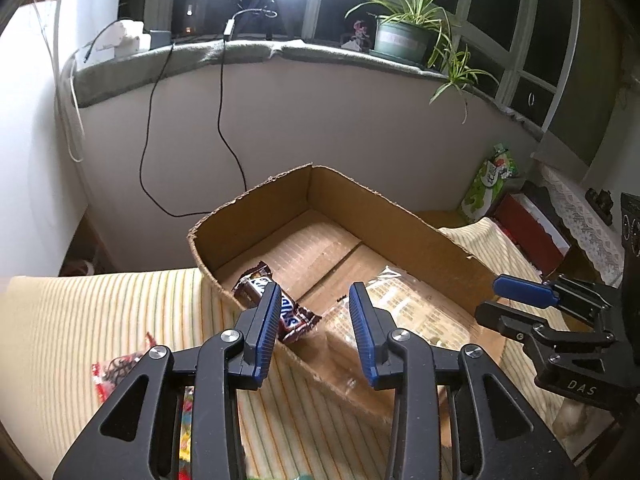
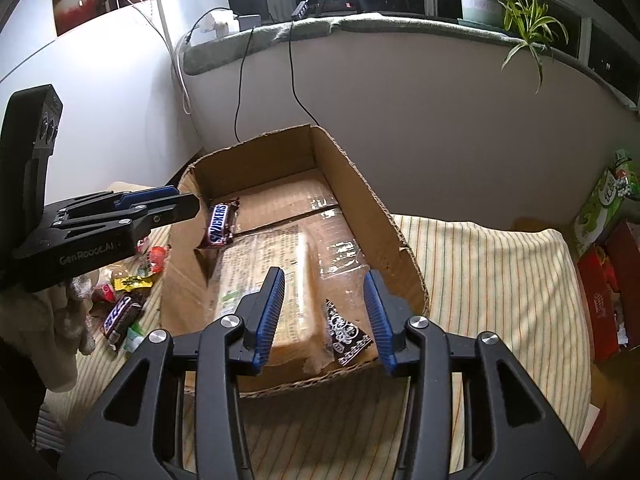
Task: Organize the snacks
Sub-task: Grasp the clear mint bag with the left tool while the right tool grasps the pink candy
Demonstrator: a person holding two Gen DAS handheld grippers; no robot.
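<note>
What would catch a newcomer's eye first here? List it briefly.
The open cardboard box in the middle of the striped cloth, with a Snickers bar at its left wall and a black patterned packet near its front edge. Then the two open grippers, left and right, poised over the box, and the loose snack pile on the cloth to its left.

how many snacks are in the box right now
3: a Snickers bar at the far left wall, a clear-wrapped pack in the middle, and a black patterned packet by the near wall. Others may be hidden.
</note>
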